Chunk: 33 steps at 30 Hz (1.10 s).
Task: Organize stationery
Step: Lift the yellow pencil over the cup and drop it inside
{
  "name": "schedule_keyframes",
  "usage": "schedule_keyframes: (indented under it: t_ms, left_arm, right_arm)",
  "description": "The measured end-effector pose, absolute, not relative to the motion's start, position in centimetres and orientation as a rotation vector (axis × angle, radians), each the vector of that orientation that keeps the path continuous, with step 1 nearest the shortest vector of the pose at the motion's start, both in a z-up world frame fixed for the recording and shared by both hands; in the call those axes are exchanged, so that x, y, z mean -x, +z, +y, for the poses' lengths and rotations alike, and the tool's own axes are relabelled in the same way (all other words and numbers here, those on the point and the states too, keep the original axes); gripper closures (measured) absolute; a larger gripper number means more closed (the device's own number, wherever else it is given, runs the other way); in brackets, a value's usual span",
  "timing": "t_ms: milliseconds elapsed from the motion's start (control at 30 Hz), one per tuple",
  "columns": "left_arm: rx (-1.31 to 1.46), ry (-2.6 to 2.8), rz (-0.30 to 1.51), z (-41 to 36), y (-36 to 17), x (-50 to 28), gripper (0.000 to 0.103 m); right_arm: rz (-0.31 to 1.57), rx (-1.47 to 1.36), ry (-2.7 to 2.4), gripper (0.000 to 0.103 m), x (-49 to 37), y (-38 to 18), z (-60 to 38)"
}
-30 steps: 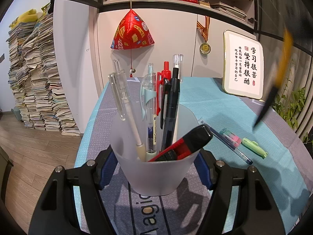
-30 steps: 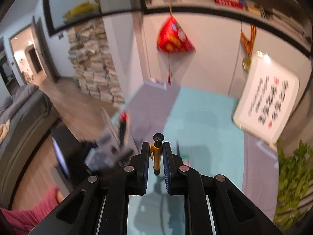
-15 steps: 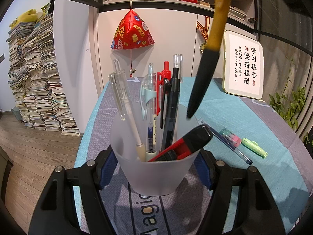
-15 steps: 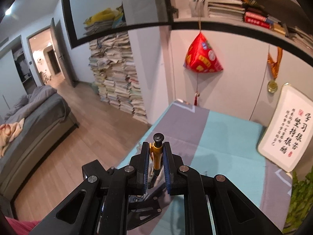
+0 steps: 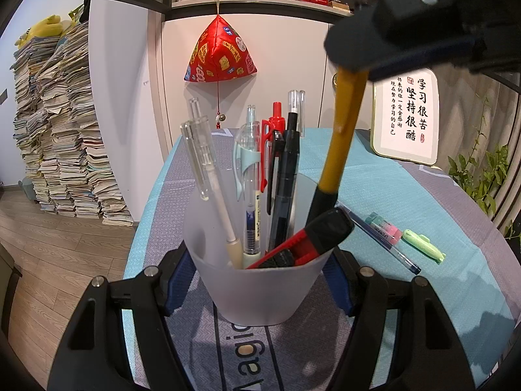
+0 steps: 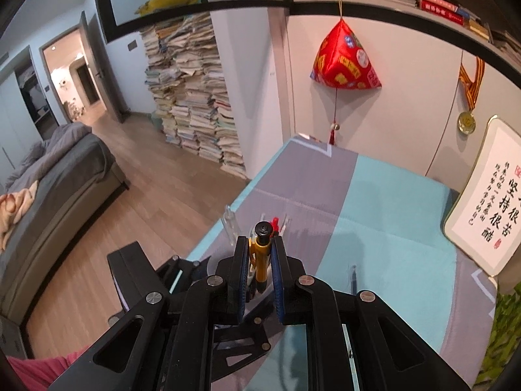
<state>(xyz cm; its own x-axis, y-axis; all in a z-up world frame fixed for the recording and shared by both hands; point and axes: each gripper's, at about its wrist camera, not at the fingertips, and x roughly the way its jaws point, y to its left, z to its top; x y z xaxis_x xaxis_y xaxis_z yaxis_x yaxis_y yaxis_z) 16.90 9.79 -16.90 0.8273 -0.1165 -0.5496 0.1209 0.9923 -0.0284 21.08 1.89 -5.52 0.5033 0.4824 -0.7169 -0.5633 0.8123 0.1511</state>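
Our left gripper [image 5: 257, 277] has its fingers [image 5: 177, 280] clamped on either side of a frosted pen cup [image 5: 257, 290], which stands upright on the counter [image 5: 407, 195] over a grey and teal cloth. Inside the cup we see a clear pen [image 5: 208, 176], a pale blue clip pen [image 5: 249, 176], a red pen [image 5: 272, 140], a black pen [image 5: 288, 179] and a red and black utility knife [image 5: 309, 241] leaning on the rim.

Our right gripper [image 6: 259, 280] holds a yellow pen [image 5: 343, 137] tight between its narrow fingers [image 6: 239, 280]; the pen slants down from the upper right with its black tip inside the cup mouth, behind the knife.

On the cloth to the right of the cup lie a blue pen [image 5: 387, 247], a pink and green eraser [image 5: 384, 226] and a green highlighter [image 5: 423, 249]. A framed calligraphy sign [image 5: 408, 117] leans at the far right.
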Motion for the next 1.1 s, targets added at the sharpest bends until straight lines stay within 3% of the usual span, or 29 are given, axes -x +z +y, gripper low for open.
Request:
schedule_keyframes:
  t_ms: [1100]
  left_arm:
    - [-0.007,-0.127,0.585,9.6,-16.9,-17.1,0.033]
  right_arm:
    - [0.91,0.044,0.588,0.088,-22.0,-7.4,-1.9]
